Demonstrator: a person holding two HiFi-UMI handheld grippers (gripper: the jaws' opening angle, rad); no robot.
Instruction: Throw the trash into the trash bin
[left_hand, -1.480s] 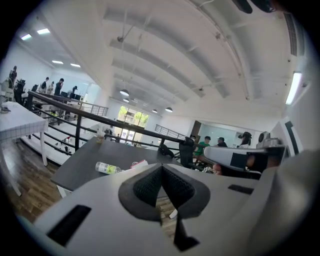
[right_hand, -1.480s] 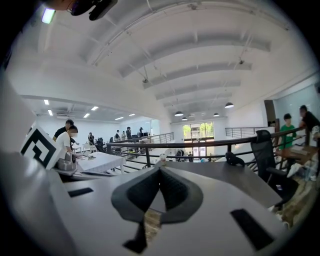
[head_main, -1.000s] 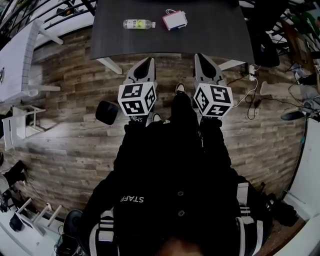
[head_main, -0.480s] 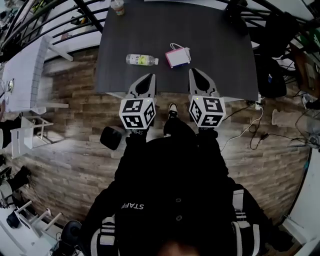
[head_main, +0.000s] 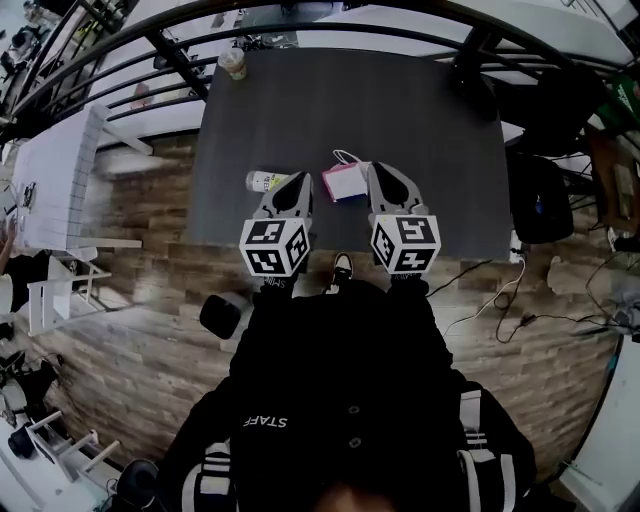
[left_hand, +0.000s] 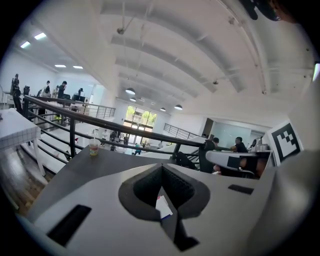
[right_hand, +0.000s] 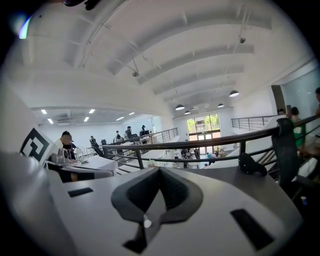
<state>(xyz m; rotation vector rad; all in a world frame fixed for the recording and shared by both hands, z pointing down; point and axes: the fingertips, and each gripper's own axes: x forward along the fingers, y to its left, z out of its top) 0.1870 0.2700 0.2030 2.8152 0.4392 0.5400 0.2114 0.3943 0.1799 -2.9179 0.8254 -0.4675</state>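
Head view: left claw (head_main: 297, 182), right claw (head_main: 380, 173), both closed, flank the pink bag (head_main: 345, 184).

The 2 grippers point side by side over the near edge of the table (head_main: 420, 110). The left gripper (head_main: 298, 180) and the right gripper (head_main: 378, 172) are apart, and the small bag (head_main: 345, 184) lies on the tabletop between their tips. The bottle (head_main: 260, 181) lies on its side just left of the left gripper's tip, the cup (head_main: 232, 62) stands at the table's far left corner, well ahead of that gripper and in front of the railing (head_main: 330, 12), and the trash bin (head_main: 222, 314) sits on the floor (head_main: 130, 290) behind and left of the left gripper.
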